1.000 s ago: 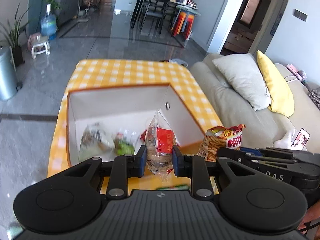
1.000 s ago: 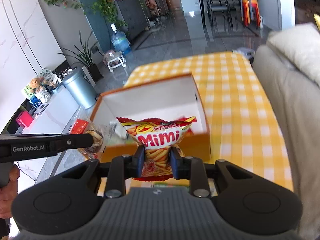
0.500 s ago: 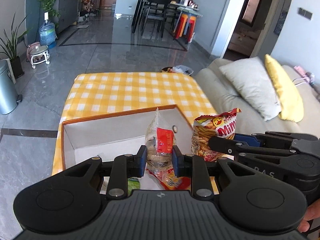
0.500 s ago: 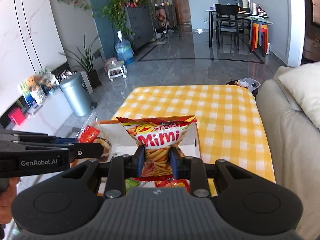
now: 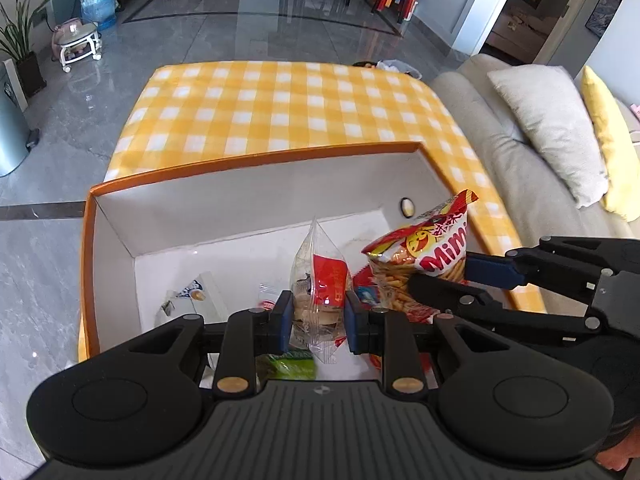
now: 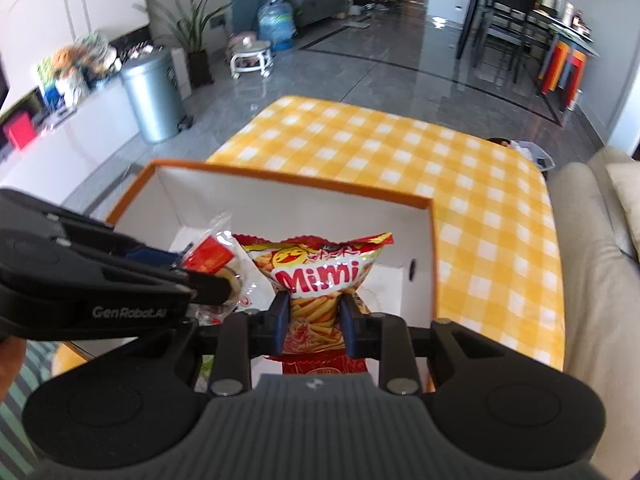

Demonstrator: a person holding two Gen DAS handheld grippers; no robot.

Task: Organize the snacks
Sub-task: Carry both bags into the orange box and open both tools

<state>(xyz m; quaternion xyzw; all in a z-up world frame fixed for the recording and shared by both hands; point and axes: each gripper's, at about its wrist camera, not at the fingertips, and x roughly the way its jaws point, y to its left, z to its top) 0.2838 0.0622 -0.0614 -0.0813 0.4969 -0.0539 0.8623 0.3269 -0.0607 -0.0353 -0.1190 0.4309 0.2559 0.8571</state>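
Left gripper (image 5: 316,316) clamps a clear biscuit packet (image 5: 320,280); right gripper (image 6: 313,316) clamps the Mimi chip bag (image 6: 320,276). Both snacks hang side by side over the white box (image 5: 248,200) (orange-rimmed), whose floor holds small packets (image 5: 188,294) at the near end. Beyond its far rim lies bare checkered tablecloth (image 5: 288,104).

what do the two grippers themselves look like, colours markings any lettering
Both are matte black plastic. The left gripper and right gripper each have blue pads inside their fingers, brass-coloured round screws on the finger links, two round raised discs on wide rounded wings, and a ribbed centre plate with a small round logo. From the right wrist view, the left gripper's side reads "GenRobot.AI" in grey. No cables are visible.
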